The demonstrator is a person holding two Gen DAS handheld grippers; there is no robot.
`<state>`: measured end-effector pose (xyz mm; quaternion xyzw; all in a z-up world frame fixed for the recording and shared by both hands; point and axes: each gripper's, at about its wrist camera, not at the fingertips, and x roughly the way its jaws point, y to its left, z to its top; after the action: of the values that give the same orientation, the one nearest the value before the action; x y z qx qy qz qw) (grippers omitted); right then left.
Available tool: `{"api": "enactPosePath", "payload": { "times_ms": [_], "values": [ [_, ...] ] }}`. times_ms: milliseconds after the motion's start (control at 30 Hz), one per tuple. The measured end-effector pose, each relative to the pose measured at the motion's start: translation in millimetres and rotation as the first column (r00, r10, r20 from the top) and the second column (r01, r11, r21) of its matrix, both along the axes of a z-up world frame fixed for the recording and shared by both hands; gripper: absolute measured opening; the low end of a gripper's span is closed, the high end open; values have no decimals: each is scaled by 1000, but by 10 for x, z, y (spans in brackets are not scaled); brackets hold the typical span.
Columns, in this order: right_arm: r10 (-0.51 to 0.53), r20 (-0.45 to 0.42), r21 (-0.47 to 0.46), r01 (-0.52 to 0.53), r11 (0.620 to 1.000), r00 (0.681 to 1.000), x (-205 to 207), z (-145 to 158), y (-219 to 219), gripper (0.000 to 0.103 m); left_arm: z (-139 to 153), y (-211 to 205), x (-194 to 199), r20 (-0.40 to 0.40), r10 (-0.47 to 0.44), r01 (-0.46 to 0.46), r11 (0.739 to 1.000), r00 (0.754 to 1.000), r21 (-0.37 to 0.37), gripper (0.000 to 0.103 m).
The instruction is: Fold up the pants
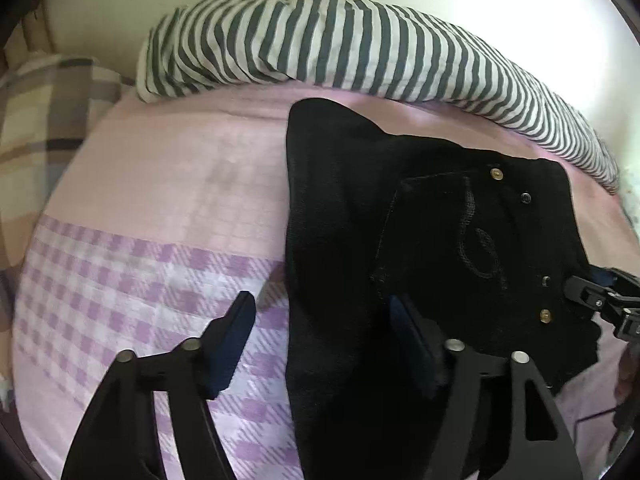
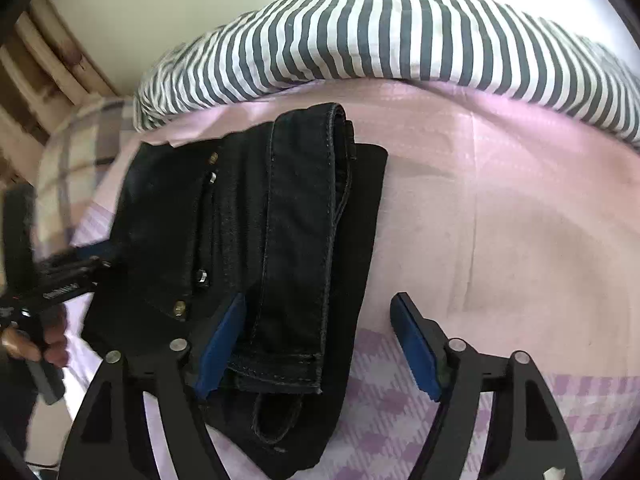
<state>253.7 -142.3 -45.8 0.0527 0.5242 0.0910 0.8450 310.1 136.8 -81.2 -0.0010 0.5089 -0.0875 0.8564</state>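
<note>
The black pants lie folded on the pink bed, and the left tongs and right tongs are both spread wide, pinching nothing.

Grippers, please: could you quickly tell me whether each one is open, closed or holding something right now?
Left gripper: open, holding nothing, jaws straddling the edge of the black jeans.
Right gripper: open, holding nothing, above the jeans.
</note>
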Motion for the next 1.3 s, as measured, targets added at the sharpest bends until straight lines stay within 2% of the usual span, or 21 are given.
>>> {"api": "enactPosePath", "payload": {
  "times_ms": [100,233,267,333,400,533,733,933,1300],
  "values": [
    [-7,6,-39,8,999,1000,-15,74,13,74,75,-8,-45,-2,30,-30,999,1000,19,71],
    [-7,87,-185,23,983,996,-169,323,219,77,314,-48,-281,38,65,-69,990,997,124,72],
    [0,110,-207,23,978,994,-222,397,287,79,377,-55,-347,51,72,-78,987,996,137,72],
    [20,146,-253,18,967,989,-377,543,436,96,532,-77,-509,74,93,-104,982,993,155,76],
    [39,168,-272,8,962,985,-512,625,578,98,656,-107,-669,96,104,-118,979,990,166,79],
    [26,175,-232,15,973,984,-759,690,711,102,873,-186,-1046,152,109,-141,966,982,216,88],
    [9,158,-224,27,974,987,-1049,650,829,102,993,-262,-1449,203,121,-169,956,972,239,89],
    [4,159,-237,34,971,987,-1195,677,899,102,951,-280,-1592,177,137,-174,961,975,215,89],
    [-8,139,-215,38,976,990,-1264,663,945,102,941,-348,-1675,167,138,-173,959,976,223,89]
  ]
}}
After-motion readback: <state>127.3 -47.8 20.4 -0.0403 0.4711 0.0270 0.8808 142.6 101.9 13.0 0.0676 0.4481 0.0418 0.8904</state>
